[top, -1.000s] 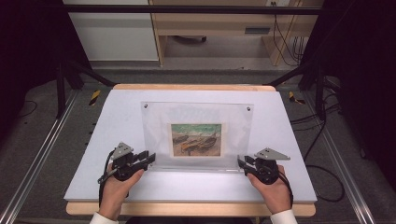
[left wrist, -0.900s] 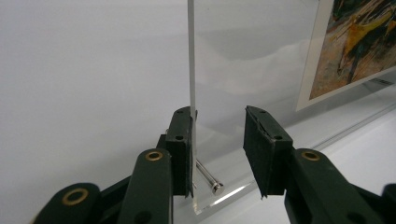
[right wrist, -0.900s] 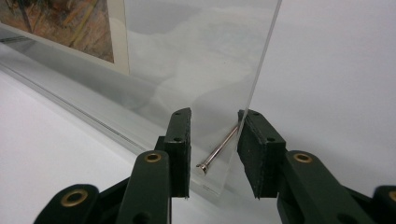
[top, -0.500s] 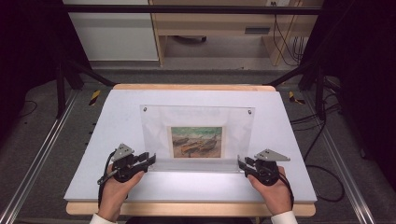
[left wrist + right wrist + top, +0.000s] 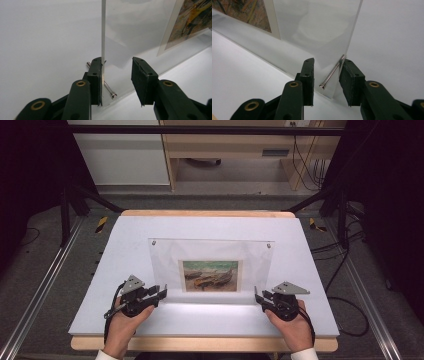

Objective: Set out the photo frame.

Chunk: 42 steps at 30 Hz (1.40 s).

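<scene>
A clear acrylic frame [image 5: 165, 265] holding a small boat painting [image 5: 210, 276] stands tilted on the white table [image 5: 210, 227]. My left gripper [image 5: 161, 292] is at its lower left corner and my right gripper [image 5: 259, 297] at its lower right corner. In the left gripper view the open gripper [image 5: 117, 80] straddles the panel edge [image 5: 103, 37]; the left jaw touches it, and a metal pin [image 5: 110, 90] pokes through the corner. In the right gripper view the open gripper [image 5: 326, 80] has the corner's pin [image 5: 332, 73] between its jaws, and the panel edge [image 5: 354, 32] lies by the right jaw.
The white sheet covers a wooden tabletop whose front edge [image 5: 200, 344] shows under the person's hands. Metal rails [image 5: 45, 285] run along both sides. Black stand legs [image 5: 75, 205] and cables [image 5: 345, 265] lie on the floor beyond; a wooden desk [image 5: 225, 150] stands at the back.
The frame's top edge and the painting have shifted slightly lower in the high view, as the panel's tilt changes. Both grippers stay at the lower corners.
</scene>
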Motion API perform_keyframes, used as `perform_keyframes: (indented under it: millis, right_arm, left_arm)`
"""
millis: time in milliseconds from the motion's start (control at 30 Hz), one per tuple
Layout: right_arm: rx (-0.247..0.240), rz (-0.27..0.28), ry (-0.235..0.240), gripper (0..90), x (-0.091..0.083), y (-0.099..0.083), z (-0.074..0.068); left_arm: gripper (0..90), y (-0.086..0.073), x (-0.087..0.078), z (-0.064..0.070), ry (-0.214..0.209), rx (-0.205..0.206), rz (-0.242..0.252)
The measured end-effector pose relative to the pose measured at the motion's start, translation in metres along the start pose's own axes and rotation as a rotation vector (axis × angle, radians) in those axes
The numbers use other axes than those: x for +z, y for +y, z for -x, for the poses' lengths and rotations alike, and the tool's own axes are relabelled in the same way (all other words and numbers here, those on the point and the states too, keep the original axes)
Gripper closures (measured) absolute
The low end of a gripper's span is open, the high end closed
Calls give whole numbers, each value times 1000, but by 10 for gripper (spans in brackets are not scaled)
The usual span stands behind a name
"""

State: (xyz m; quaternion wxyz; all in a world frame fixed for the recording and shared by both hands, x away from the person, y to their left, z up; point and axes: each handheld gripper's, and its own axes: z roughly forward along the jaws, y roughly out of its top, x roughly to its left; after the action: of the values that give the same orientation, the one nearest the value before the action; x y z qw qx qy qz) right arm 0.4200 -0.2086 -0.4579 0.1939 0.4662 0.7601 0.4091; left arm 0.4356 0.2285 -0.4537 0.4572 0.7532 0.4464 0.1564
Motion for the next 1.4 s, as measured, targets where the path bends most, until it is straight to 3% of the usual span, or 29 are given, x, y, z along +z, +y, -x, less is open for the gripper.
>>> perform_keyframes:
  millis: [1400]
  right_arm:
    - [-2,-7,-1,647,0,-3,-2]
  left_arm:
    - [600,-2,-1,2,3,25,-12]
